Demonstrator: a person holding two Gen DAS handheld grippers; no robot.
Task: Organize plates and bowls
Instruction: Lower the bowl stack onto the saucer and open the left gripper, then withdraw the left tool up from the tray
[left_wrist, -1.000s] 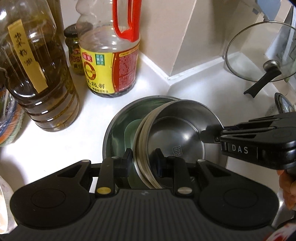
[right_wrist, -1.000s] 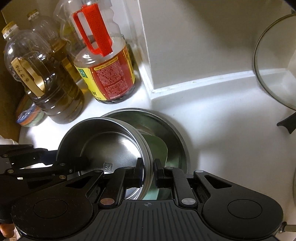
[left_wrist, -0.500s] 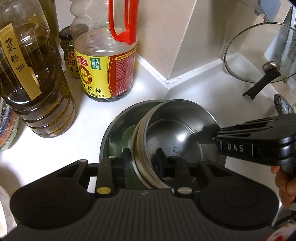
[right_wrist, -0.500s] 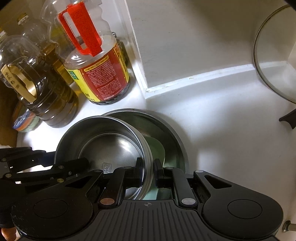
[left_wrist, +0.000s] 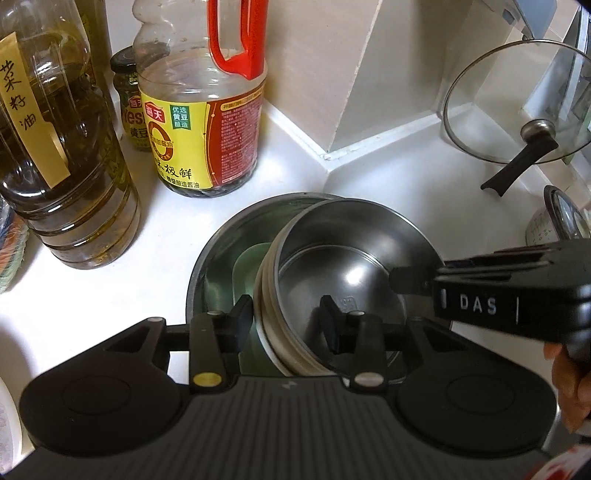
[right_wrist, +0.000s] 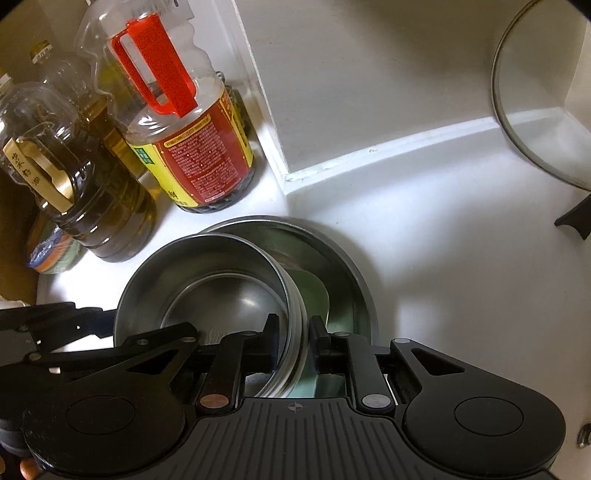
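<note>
Small bowl (left_wrist: 343, 266) tilted inside big bowl (left_wrist: 218, 258), leaning on its right wall, over green lid (left_wrist: 245, 266).

Left gripper (left_wrist: 288, 314) jaws just widened, spread astride near rim, pads clear: likely letting bowl settle.

Right gripper (right_wrist: 291, 341) jaws just eased slightly, straddling opposite rim; contact unclear.

Nesting saves counter room.

The left hand-held gripper (left_wrist: 288, 314) points steeply down, its jaws just opening, a clear gap between them. The right hand-held gripper (right_wrist: 293, 341), angled down likewise, stands narrowly parted.
</note>
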